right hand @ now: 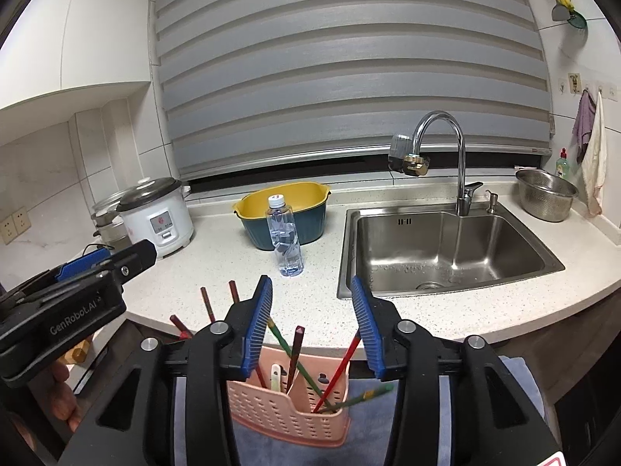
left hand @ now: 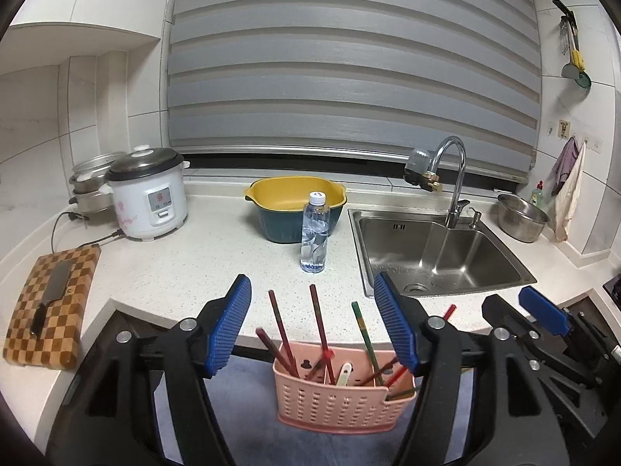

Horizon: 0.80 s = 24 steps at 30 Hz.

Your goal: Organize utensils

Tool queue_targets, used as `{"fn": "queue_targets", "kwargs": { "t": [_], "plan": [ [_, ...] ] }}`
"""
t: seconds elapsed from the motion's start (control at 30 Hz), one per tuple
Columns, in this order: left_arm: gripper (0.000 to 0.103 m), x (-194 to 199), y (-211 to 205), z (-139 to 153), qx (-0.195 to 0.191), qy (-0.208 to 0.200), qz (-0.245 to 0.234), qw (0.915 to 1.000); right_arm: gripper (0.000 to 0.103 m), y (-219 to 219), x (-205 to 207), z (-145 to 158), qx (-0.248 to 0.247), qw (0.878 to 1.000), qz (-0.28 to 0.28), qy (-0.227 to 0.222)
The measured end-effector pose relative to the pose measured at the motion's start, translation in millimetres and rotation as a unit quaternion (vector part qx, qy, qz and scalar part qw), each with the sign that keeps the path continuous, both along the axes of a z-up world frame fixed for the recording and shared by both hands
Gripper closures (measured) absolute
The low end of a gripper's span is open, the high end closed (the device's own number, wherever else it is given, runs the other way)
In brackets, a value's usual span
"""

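A pink perforated utensil basket stands below the counter's front edge, over a blue-grey mat. It holds several red and green chopsticks and a pale spoon. It also shows in the right wrist view, with chopsticks leaning in it. My left gripper is open and empty, held above the basket. My right gripper is open and empty, above the same basket. The right gripper also shows at the right of the left wrist view. The left gripper body shows at the left of the right wrist view.
On the white counter stand a water bottle, a yellow and teal colander bowl, a rice cooker and a checkered cutting board with a cleaver. A steel sink with faucet and a steel strainer bowl are on the right.
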<state>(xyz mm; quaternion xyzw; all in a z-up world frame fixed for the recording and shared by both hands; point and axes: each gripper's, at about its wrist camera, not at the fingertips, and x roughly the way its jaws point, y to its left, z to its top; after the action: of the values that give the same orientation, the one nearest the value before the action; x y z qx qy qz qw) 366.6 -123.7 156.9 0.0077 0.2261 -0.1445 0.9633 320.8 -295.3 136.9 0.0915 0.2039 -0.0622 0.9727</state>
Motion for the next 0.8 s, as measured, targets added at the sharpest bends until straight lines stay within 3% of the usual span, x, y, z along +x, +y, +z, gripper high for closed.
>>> {"fn": "queue_targets", "kwargs": {
  "t": [0.07,0.13,0.43,0.8],
  "plan": [
    [0.038,-13,3,2,0.007,-0.002,0.003,1.0000,0.045,2,-16,5,0.005,1.000,0.000,-0.006],
    [0.028,-31,7,4,0.015,-0.003,0.007,0.9999,0.041,5,-37,10,0.004,1.000,0.000,-0.010],
    [0.014,-116,31,0,0.053,0.006,0.028,0.9982,0.025,35,-131,8,-0.052,0.998,-0.011,0.020],
    [0.007,-187,50,-28,0.084,0.038,0.040,0.9949,0.018,42,-204,-24,0.030,0.995,-0.036,0.093]
  ]
}}
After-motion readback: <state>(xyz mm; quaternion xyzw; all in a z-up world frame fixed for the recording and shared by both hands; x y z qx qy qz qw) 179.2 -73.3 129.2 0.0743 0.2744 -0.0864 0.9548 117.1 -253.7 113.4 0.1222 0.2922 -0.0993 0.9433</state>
